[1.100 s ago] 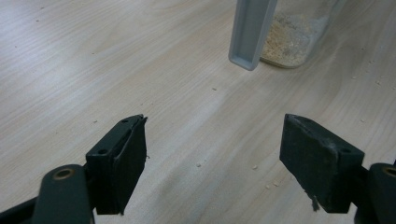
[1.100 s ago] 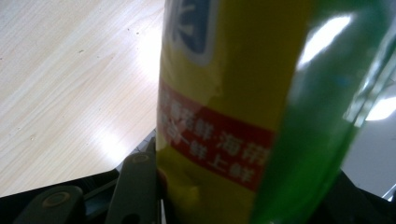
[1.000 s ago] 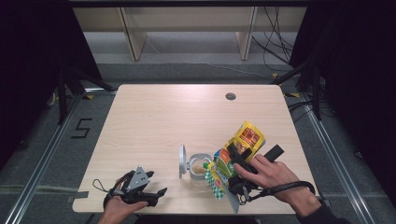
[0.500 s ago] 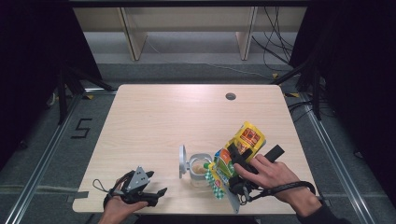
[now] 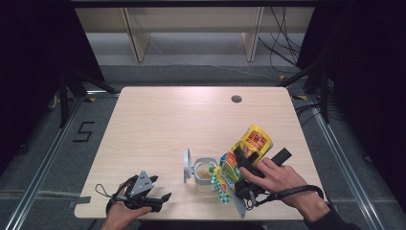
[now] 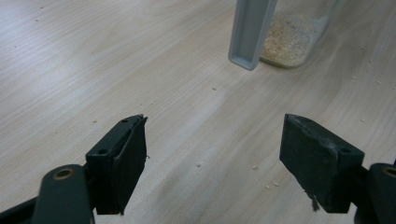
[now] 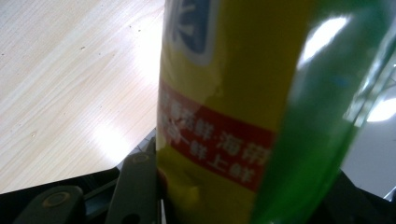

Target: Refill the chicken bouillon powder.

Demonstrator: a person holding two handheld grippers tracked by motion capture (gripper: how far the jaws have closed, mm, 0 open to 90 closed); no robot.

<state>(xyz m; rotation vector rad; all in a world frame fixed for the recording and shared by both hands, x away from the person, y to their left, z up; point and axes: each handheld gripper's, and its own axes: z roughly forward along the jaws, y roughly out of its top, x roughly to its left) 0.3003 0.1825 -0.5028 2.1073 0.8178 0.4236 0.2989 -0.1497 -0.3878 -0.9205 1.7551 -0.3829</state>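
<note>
A clear jar (image 5: 205, 173) with pale crumbs in its bottom stands near the table's front edge, its grey lid (image 5: 186, 166) hinged open to the left. My right gripper (image 5: 238, 168) is shut on a yellow-and-green snack bag (image 5: 244, 151), tilted with its lower end over the jar's right rim. In the right gripper view the snack bag (image 7: 233, 107) sits right against the lens between the jaws. My left gripper (image 5: 160, 199) rests at the front left, open, nothing between its pads (image 6: 126, 158). The jar (image 6: 292, 39) and lid (image 6: 250, 30) lie beyond it.
The wooden table (image 5: 167, 124) has a cable hole (image 5: 236, 99) at the back right. Small crumbs (image 6: 261, 175) dot the wood in front of the left gripper. Shelf legs and cables stand on the floor behind the table.
</note>
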